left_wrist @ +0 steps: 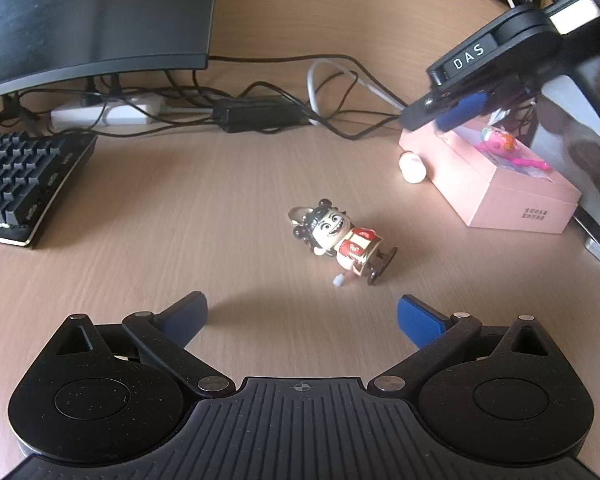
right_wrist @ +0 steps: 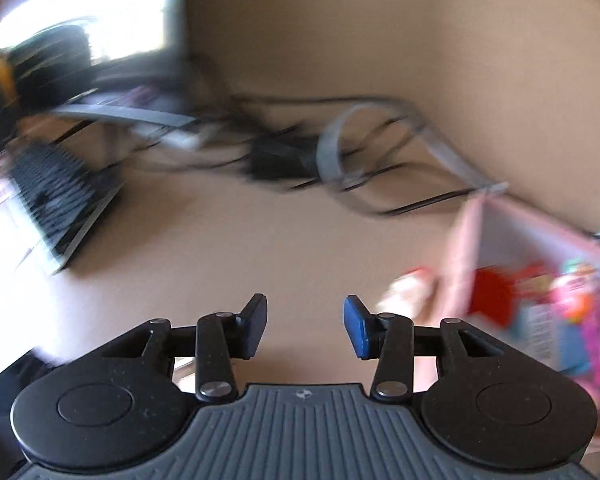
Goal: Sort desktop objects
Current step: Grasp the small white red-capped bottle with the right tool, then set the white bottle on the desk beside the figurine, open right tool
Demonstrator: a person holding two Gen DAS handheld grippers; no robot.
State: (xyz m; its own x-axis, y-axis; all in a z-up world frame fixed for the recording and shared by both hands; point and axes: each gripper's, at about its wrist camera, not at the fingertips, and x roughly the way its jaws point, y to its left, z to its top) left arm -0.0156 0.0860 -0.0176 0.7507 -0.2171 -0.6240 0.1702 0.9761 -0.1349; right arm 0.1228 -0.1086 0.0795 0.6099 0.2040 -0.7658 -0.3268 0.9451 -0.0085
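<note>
A small cartoon figure keychain (left_wrist: 340,240) lies on its side on the wooden desk, a short way ahead of my left gripper (left_wrist: 302,302). That gripper is open wide with nothing between its blue pads. A pink open box (left_wrist: 500,192) stands at the right with a pink toy (left_wrist: 500,144) inside it. A whitish round object (left_wrist: 412,166) rests against the box's left end. My right gripper (left_wrist: 444,116) hovers over the box's far end. In the blurred right wrist view, the right gripper (right_wrist: 306,302) is open and empty, with the pink box (right_wrist: 468,248) to its right.
A black keyboard (left_wrist: 20,184) lies at the left under a dark monitor (left_wrist: 92,16). A white power strip (left_wrist: 108,112), a black adapter (left_wrist: 260,114) and tangled cables (left_wrist: 340,120) run along the back. Bare desk (left_wrist: 180,208) lies between keyboard and figure.
</note>
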